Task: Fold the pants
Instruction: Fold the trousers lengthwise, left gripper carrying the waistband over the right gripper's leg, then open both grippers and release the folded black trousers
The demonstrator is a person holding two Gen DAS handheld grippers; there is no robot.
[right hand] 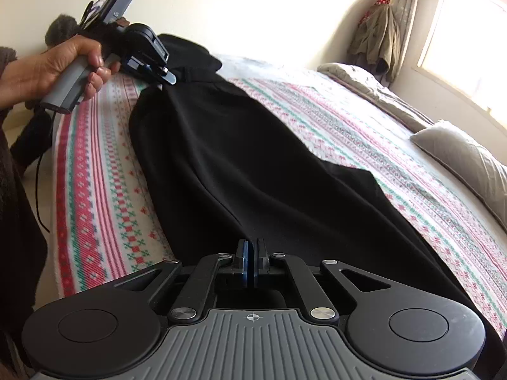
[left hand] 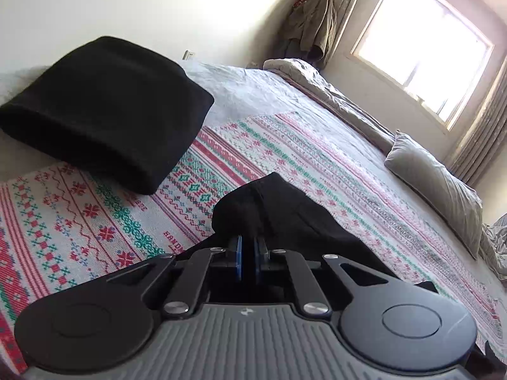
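The long black fabric pants (right hand: 253, 164) lie stretched on the bed with the red-and-green patterned knit blanket (right hand: 95, 209), their long axis running from the right tool (right hand: 252, 264) to the left tool (left hand: 248, 253). Both tools are clamped on the pants, one at each end. Beyond the left tool sits a folded black garment (left hand: 104, 107), perhaps another pair.
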